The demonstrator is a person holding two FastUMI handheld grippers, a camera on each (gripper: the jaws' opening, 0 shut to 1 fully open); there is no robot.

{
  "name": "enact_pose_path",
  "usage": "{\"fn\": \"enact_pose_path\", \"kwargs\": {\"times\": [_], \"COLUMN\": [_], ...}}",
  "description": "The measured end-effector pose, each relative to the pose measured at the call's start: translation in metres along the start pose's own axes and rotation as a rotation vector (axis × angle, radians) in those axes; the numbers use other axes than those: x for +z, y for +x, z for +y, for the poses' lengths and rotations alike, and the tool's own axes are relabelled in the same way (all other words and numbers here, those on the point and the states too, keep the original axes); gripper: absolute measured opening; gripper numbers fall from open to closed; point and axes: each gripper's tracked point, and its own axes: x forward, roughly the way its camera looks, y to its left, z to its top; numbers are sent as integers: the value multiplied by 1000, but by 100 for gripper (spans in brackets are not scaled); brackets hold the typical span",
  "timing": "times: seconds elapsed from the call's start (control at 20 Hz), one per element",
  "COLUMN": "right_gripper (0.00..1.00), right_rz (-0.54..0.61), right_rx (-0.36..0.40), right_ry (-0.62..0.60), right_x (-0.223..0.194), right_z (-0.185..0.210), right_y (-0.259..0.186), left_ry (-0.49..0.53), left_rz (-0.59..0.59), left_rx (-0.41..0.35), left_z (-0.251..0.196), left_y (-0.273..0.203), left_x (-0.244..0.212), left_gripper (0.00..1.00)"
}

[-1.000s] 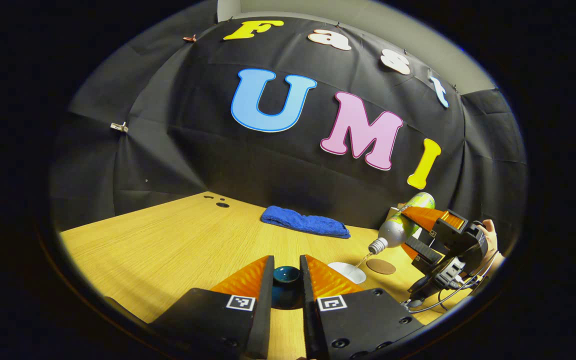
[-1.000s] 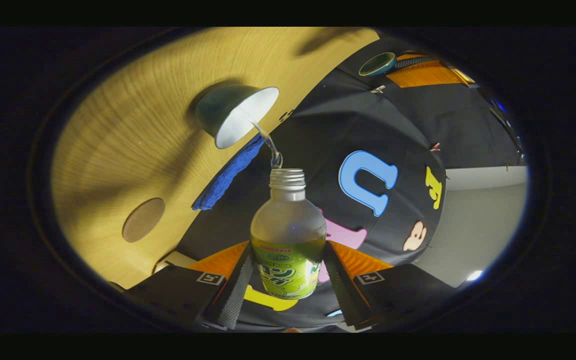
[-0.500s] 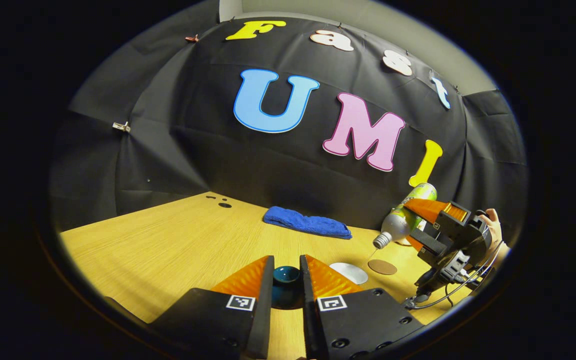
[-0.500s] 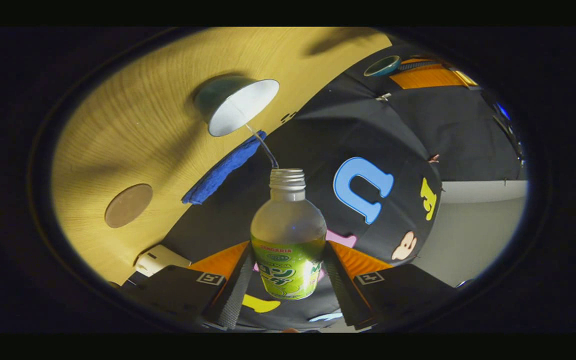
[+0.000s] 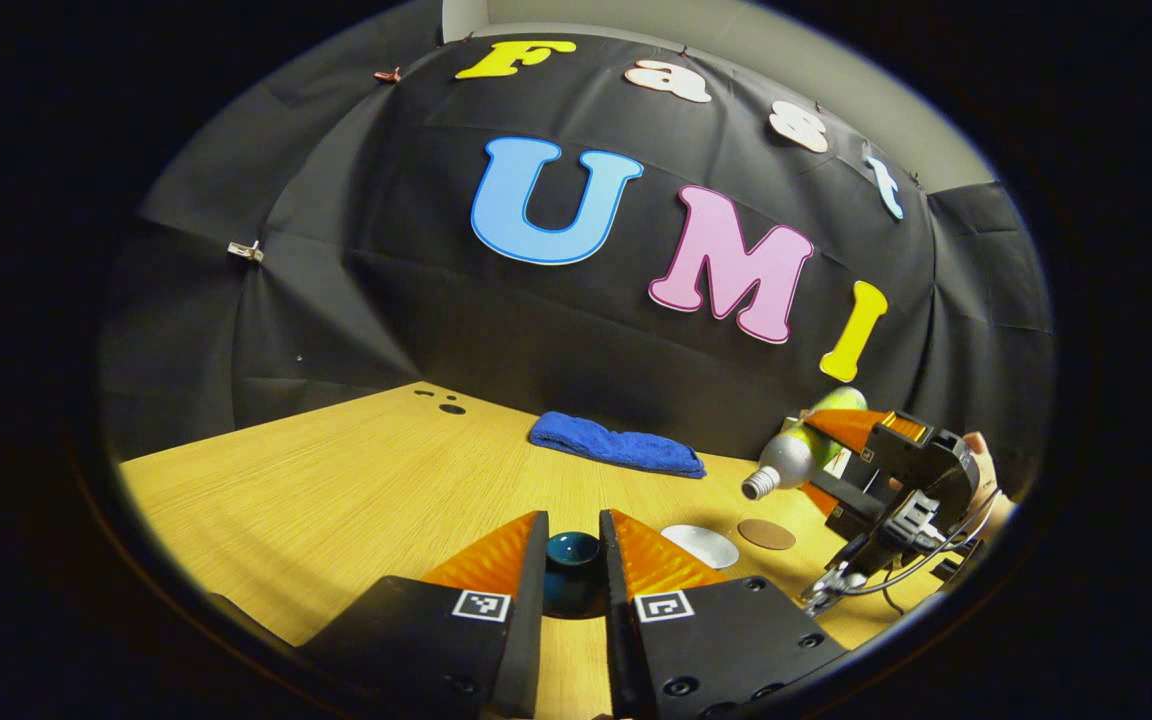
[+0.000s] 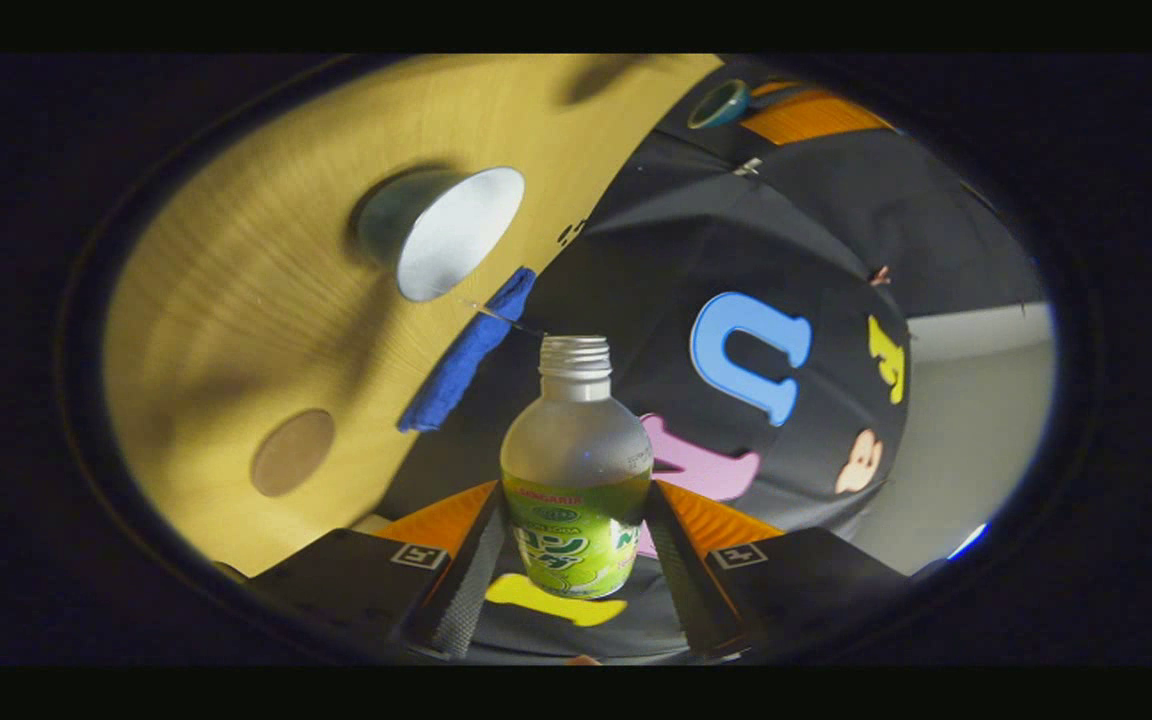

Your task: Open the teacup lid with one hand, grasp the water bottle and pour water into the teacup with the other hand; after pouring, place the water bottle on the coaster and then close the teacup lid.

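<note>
Bottle (image 6: 576, 470) tilted beside teacup (image 6: 446, 232)

Blue towel (image 5: 616, 447), green-labelled bottle (image 6: 576, 480), brown coaster (image 5: 766, 534)

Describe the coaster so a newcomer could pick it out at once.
Start from the wooden table and find the blue cloth by the back wall. In front of it, to the right, stands the open teacup; just beyond that lies the coaster. It is a flat brown disc, bare, unlike the white-lined teacup.
</note>
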Motion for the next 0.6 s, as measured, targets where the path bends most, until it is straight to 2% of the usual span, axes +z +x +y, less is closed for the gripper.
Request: {"fn": "enact_pose_path", "kwargs": {"times": [0.35, 0.6], "right_gripper": [80, 81], "right_rz": [19, 18], "right_rx": [166, 281], "right_ry": [452, 928], "right_x": [16, 32], "right_z": [36, 41], "right_y": [-4, -10], "left_ry": [0, 3], "left_rz": [1, 5], "left_rx": [12, 16], "left_z": [4, 5], "left_y": [0, 1], "left_x": [0, -3], "left_gripper": [31, 31]}}
